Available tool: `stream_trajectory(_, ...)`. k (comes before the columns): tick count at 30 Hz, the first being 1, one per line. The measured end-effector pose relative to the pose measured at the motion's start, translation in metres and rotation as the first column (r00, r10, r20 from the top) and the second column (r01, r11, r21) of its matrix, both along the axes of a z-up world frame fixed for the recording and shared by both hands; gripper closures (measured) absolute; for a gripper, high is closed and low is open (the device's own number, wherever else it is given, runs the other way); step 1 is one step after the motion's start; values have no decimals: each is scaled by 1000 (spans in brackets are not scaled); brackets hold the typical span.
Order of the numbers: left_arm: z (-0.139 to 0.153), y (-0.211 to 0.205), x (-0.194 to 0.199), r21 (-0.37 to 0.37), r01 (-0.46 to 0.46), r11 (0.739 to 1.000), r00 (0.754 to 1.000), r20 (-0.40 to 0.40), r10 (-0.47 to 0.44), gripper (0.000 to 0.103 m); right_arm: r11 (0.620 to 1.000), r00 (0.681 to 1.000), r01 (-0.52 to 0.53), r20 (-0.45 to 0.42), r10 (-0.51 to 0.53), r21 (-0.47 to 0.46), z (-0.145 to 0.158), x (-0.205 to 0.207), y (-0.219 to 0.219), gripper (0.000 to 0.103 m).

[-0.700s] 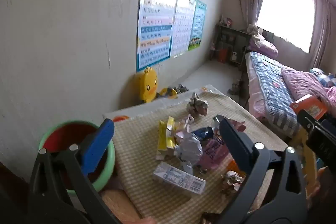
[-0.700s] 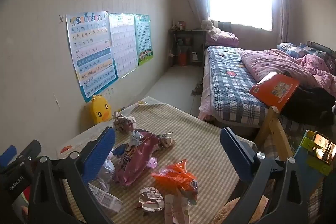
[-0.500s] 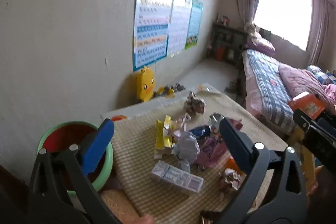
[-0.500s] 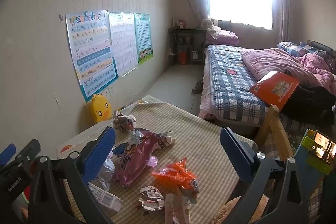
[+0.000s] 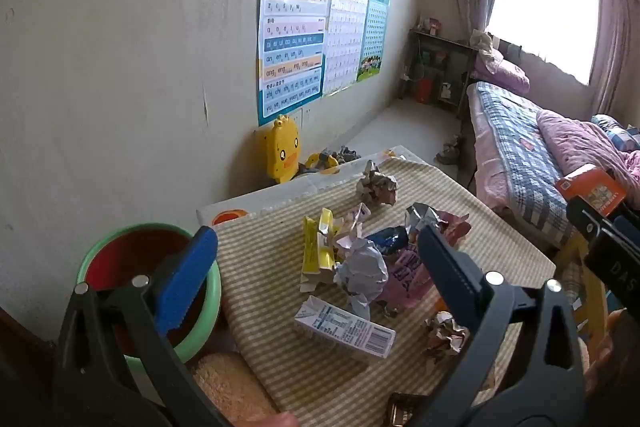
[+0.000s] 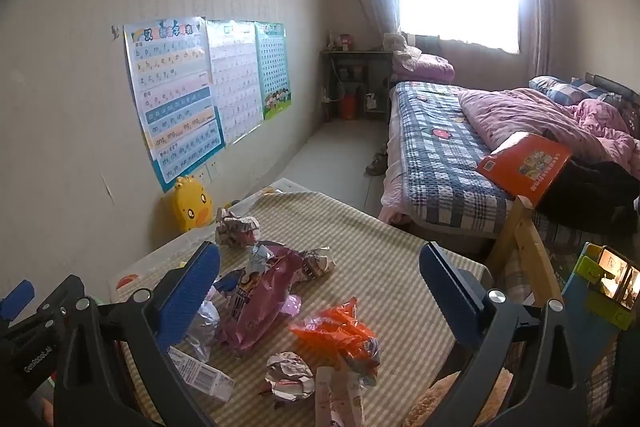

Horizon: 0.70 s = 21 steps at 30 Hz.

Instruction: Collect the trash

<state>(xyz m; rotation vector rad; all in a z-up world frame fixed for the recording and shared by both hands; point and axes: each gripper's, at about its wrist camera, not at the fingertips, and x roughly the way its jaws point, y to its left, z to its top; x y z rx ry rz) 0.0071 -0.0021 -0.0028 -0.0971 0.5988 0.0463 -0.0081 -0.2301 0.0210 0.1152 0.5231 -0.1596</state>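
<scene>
Trash lies heaped on a table with a striped cloth (image 5: 500, 239). In the left wrist view I see a yellow wrapper (image 5: 316, 247), a crumpled silver ball (image 5: 362, 267), a white carton (image 5: 344, 327) and a pink bag (image 5: 408, 275). My left gripper (image 5: 316, 273) hangs open above them, holding nothing. In the right wrist view a pink bag (image 6: 260, 299), an orange wrapper (image 6: 340, 331) and a foil ball (image 6: 290, 375) lie under my right gripper (image 6: 318, 291), which is open and empty.
A green basin (image 5: 148, 275) with a red inside stands left of the table by the wall. A yellow duck toy (image 5: 284, 147) sits beyond it. A bed (image 6: 440, 155) with an orange book (image 6: 524, 163) and a wooden frame (image 6: 524, 239) are on the right.
The left wrist view has shifted very slightly; the trash lies where it was. Both grippers stay open and empty.
</scene>
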Motion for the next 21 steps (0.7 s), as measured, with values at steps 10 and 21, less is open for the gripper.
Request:
stream_trajectory(10, -3, -2, 0, 3, 3, 1000, 1000, -12, -3, 5, 1000, 1000, 3, -6, -3, 2, -3, -1, 1, 8)
stream_trajectory(21, -5, -4, 2, 14, 1, 1000, 1000, -20, 0, 5, 1000, 1000, 1, -13, -1, 8, -7, 1, -2, 8)
